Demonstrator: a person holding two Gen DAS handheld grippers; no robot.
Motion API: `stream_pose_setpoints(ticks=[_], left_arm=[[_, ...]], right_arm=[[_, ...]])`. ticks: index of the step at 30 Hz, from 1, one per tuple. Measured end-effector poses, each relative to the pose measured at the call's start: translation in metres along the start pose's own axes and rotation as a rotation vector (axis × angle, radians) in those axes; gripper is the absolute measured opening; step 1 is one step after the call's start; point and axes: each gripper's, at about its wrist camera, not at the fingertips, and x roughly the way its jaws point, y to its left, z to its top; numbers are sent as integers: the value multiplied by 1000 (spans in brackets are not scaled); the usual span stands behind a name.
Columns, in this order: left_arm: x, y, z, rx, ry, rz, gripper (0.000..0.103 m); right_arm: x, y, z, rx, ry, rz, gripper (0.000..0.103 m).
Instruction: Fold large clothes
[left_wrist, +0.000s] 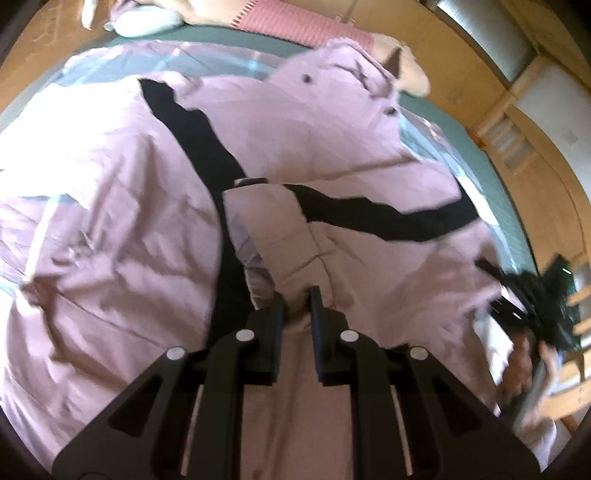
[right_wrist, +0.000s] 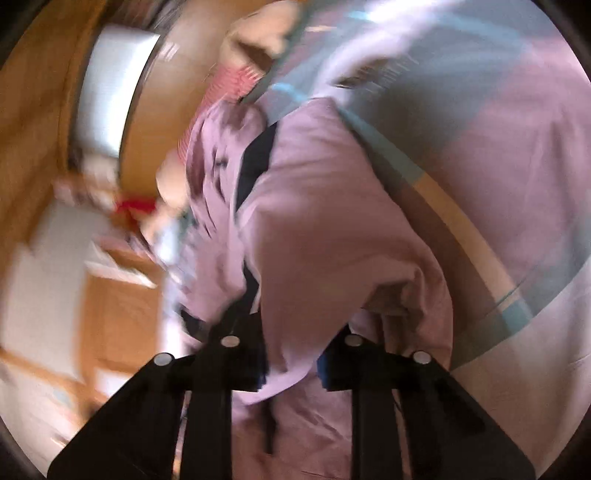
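Observation:
A large pale pink garment (left_wrist: 314, 140) with black bands (left_wrist: 199, 147) and dark buttons lies crumpled across a teal bed surface (left_wrist: 236, 37). My left gripper (left_wrist: 297, 301) is shut on a bunched fold of it near the middle. In the left wrist view my right gripper (left_wrist: 532, 306) shows as a black blur at the garment's right edge, with a hand (left_wrist: 517, 373) behind it. The right wrist view is blurred: my right gripper (right_wrist: 293, 354) has pink garment (right_wrist: 314, 221) cloth pinched between its jaws, and the cloth drapes over them.
A pink striped cloth (left_wrist: 295, 22) and a pale blue bundle (left_wrist: 147, 22) lie at the bed's far edge. Wooden furniture with glass panels (left_wrist: 517, 122) stands to the right. In the right wrist view, wooden floor (right_wrist: 118, 314) lies left of the garment.

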Motion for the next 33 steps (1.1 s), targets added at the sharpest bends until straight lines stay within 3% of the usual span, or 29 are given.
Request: stream_pose_setpoints(ticks=[3, 5, 10, 17, 21, 25, 26, 27, 28, 30, 33], left_arm=[[0, 15, 15, -4, -76, 65, 13], [2, 21, 21, 9, -118, 130, 13], [2, 28, 23, -5, -117, 168, 13], [2, 11, 21, 97, -175, 273, 13], [-2, 5, 20, 140, -202, 319, 14], [-2, 2, 20, 208, -202, 353, 14], [-1, 1, 19, 236, -206, 364, 14], [2, 1, 18, 259, -209, 375, 14], [5, 2, 18, 270, -203, 389, 14], [8, 6, 19, 249, -191, 383, 14], [9, 10, 24, 235, -190, 386, 14]], right_arm=[[5, 44, -24, -253, 2, -168, 16], [12, 59, -39, -341, 16, -229, 16], [30, 72, -61, -542, 22, -424, 16], [20, 69, -56, -540, 12, -418, 20], [2, 64, -52, -462, -13, -408, 51], [-19, 58, -39, -390, -72, -349, 52], [-19, 57, -37, -409, -87, -356, 52], [-16, 57, -38, -426, -89, -365, 44], [-11, 57, -38, -445, -80, -377, 27], [-1, 55, -41, -462, -55, -388, 13], [11, 63, -46, -521, -43, -418, 12]])
